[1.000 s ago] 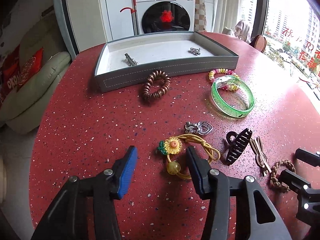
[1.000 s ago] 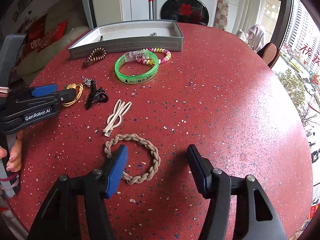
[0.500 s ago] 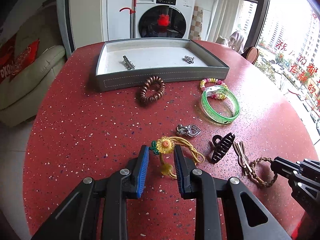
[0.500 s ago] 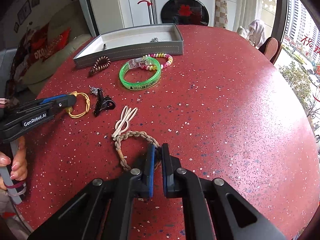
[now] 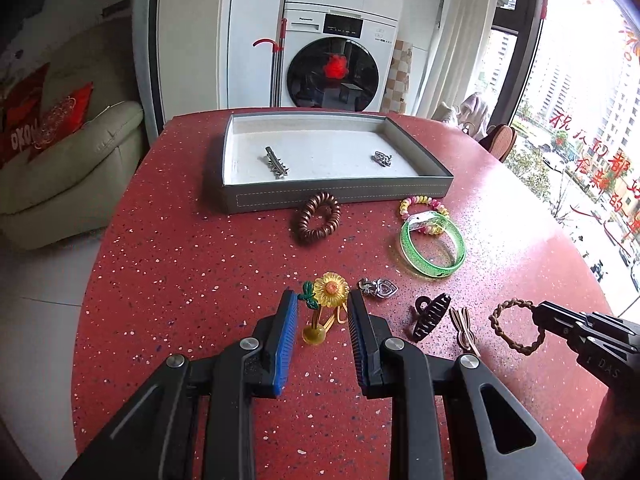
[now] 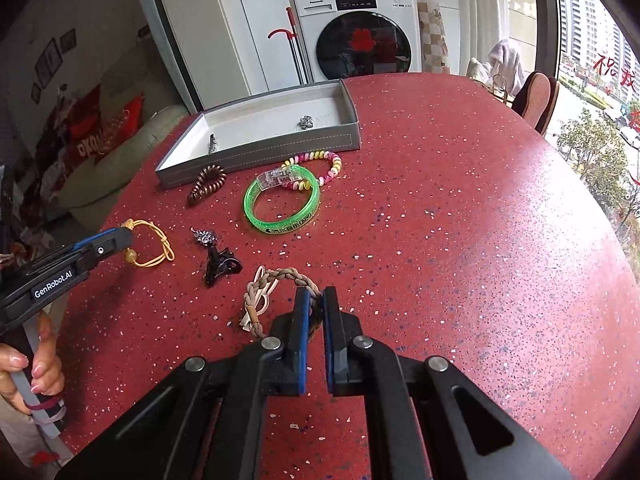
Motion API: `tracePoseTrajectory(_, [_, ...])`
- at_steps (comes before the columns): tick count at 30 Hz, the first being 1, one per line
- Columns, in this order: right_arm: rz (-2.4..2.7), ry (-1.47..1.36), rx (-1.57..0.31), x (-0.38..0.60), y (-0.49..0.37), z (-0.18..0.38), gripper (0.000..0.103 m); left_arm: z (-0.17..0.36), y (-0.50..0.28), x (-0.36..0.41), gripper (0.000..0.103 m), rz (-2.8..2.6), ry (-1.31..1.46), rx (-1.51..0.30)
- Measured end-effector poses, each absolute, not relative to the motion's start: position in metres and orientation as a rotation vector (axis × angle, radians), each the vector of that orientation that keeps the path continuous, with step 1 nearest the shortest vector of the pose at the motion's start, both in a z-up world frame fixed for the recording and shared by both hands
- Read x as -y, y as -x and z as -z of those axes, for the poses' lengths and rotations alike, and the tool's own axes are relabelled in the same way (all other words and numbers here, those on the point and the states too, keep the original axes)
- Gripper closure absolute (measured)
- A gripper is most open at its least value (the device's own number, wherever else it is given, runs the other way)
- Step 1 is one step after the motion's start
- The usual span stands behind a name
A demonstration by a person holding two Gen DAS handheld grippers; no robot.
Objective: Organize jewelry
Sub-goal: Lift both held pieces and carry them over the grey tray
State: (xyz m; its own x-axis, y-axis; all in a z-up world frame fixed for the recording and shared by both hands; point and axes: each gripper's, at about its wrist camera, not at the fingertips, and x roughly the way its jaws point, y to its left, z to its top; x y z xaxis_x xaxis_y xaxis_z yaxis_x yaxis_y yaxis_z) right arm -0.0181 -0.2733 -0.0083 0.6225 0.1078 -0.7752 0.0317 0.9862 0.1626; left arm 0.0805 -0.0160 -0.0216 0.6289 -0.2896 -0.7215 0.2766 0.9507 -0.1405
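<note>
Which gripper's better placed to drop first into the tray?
Left, probably. The left gripper, clamping the sunflower tie, faces the tray head-on; the right gripper, holding the braid, sits off to the side.

Place type: a home, a living area that opens onto a laundry corner.
Laundry evidence: a white front-loading washing machine point(image 5: 334, 68) stands beyond the fingers, built into white cabinets point(image 6: 224, 28), with a second drum stacked above it.
Cleaning tool: a red-handled mop point(image 5: 276, 64) leans just left of the machine.
Seating: a pale sofa point(image 5: 68, 168) with red cushions point(image 5: 60, 116) sits far left of the fingers; a wooden chair point(image 6: 536, 96) stands to the far right.
Wall: framed pictures point(image 6: 50, 60) hang upper left.
Worktop: a round red speckled worktop point(image 6: 460, 220) runs under and ahead of the fingers.
Window: to the right, large glazing point(image 5: 580, 100) with red lettering looks onto apartment towers; a pale curtain point(image 5: 460, 40) hangs beside it.
</note>
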Motion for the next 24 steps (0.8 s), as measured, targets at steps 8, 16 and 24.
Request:
tracePoseTrajectory(8, [-0.056,-0.172,-0.869,0.271,0.009,-0.007,0.096,0.008,-0.082,0.011,0.059,0.320,0.032,-0.799])
tracePoseTrajectory(16, [-0.071,-0.180,-0.847,0.269,-0.002,-0.017,0.096,-0.004,-0.084,0.006,0.059,0.311,0.040,-0.769])
tracePoseTrajectory(24, [-0.079,-0.179,-0.833,0.267,-0.009,-0.025,0.096,-0.007,-0.085,0.003,0.059,0.305,0.047,-0.760])
